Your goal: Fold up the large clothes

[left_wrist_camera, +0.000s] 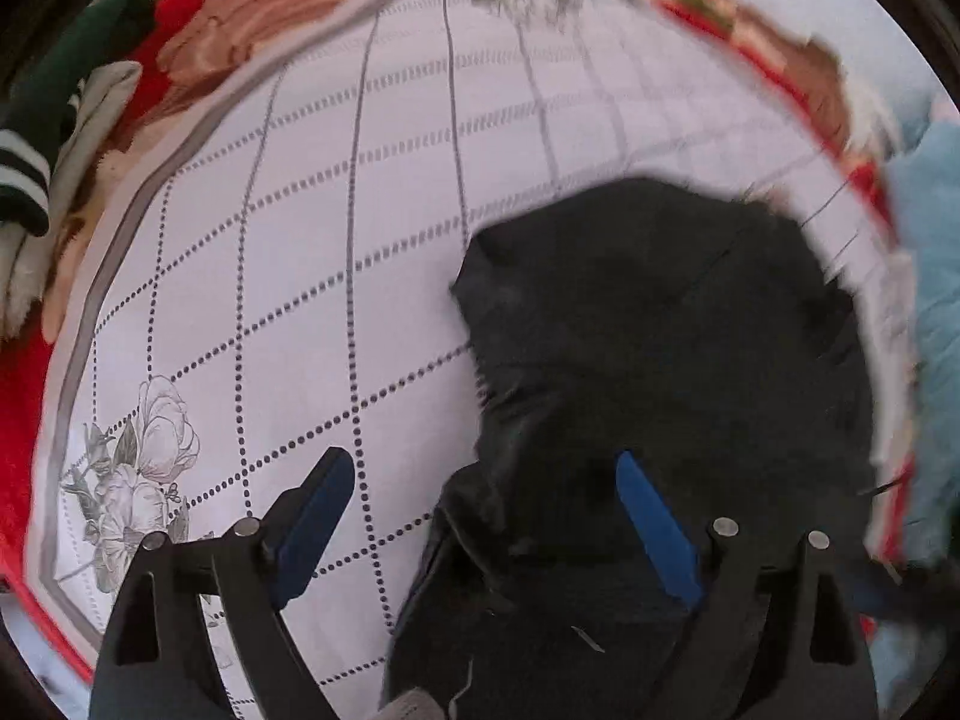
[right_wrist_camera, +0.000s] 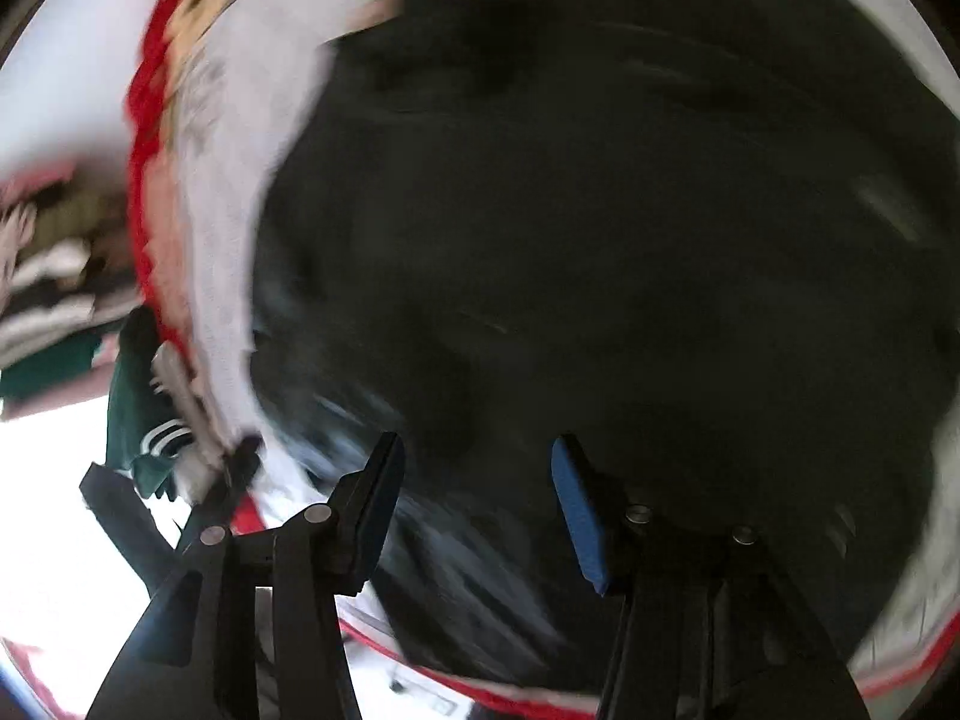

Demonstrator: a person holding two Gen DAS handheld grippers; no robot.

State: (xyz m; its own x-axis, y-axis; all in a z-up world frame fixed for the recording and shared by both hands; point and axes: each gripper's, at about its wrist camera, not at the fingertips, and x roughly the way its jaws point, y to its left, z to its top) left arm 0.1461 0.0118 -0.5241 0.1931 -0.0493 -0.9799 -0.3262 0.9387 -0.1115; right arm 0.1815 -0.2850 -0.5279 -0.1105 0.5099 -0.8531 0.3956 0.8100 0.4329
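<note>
Your black garment (left_wrist_camera: pixel 660 330) lies bunched on a white sheet (left_wrist_camera: pixel 300 240) with a dotted grid and grey flowers, over a red blanket (left_wrist_camera: pixel 18 450). The right view is badly blurred; detail there is lost. Your left gripper (left_wrist_camera: pixel 486 516) and right gripper (right_wrist_camera: pixel 474 498) both spread wide, holding nothing.

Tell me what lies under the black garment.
The black garment rests on a white sheet with a dotted grid and flower prints, itself spread over a red patterned blanket. Whatever lies directly beneath the garment is covered, and the right wrist view is too blurred to help.
</note>
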